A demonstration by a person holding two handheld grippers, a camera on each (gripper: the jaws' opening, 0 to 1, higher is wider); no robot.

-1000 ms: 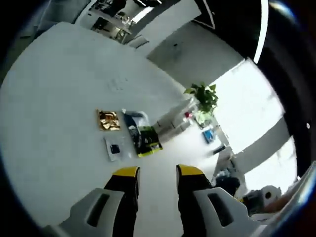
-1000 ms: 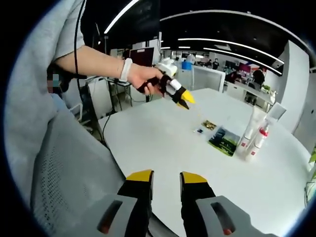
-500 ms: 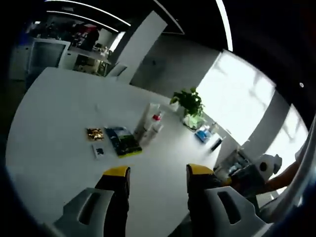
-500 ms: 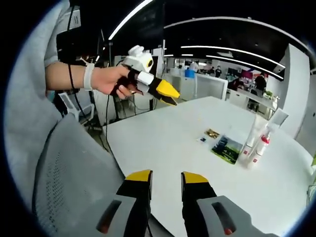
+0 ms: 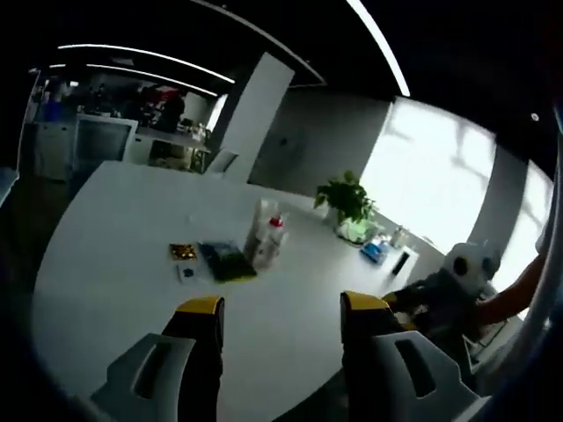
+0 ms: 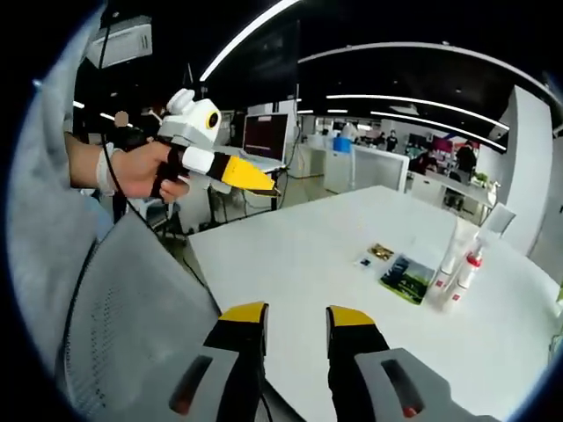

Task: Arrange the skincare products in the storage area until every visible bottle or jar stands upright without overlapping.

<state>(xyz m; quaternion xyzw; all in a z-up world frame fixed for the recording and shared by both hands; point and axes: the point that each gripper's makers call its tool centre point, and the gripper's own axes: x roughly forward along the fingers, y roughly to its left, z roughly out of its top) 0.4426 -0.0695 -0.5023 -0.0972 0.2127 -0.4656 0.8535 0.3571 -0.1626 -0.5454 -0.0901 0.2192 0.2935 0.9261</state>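
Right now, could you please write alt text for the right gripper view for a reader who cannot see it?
The right gripper, jaws apart and holding nothing, points over a white table toward upright skincare bottles and flat packets at its far right. At upper left, a person's hand holds the left gripper above the table's edge.

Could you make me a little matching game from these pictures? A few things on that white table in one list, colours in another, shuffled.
Things:
1. potted plant
2. small packet
3. bottle cap
4. table

Colours:
A. white
B. red
C. green
D. gold

Pairs: 1-C, 2-D, 3-B, 4-A
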